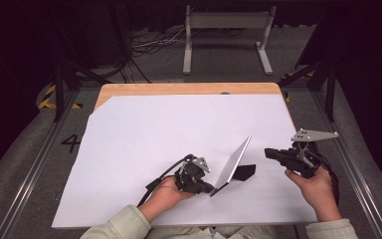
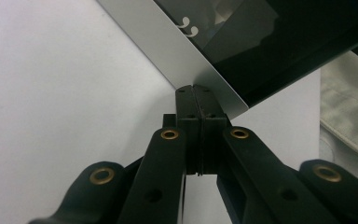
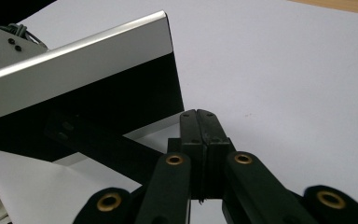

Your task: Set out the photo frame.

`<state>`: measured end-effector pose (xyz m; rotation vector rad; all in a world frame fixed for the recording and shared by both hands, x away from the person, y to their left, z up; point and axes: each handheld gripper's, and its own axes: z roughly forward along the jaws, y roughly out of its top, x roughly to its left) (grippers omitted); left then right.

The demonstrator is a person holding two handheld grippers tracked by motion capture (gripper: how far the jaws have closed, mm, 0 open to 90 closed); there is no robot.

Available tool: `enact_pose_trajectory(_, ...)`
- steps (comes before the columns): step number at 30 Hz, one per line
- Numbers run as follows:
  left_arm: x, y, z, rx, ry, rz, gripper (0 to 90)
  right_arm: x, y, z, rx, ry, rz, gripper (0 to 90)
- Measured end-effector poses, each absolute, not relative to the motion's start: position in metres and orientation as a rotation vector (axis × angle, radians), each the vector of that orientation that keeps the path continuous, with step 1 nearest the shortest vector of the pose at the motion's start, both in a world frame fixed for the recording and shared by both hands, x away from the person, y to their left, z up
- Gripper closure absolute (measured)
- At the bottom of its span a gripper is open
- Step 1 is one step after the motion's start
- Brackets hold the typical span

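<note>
A person's hands reached in from the near edge of the bench (image 1: 129, 89), which was covered by a white sheet (image 1: 154, 134). The left tongs (image 1: 210, 189), jaws pressed together with nothing between them, met the lower edge of a silver tablet (image 1: 234, 164), apparently nudging or steadying it. The tablet stood tilted on its black kickstand (image 1: 244, 172) near the bench's front right, its screen turned toward the right hand, likely so it could be set upright or folded. The right tongs (image 1: 268, 153), also pressed shut and empty, hovered just beside the tablet, apart from it, seemingly ready to brace the stand side.
</note>
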<state>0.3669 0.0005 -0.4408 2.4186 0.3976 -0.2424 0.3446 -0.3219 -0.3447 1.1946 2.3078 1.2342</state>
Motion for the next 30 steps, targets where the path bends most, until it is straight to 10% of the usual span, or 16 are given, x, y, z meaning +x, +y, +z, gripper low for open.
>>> enact_pose_trajectory(30,0.346,-0.039,-0.439,2.461,0.208,-0.225,90.0,0.344,-0.332,-0.344,1.263,2.227,1.206,89.8)
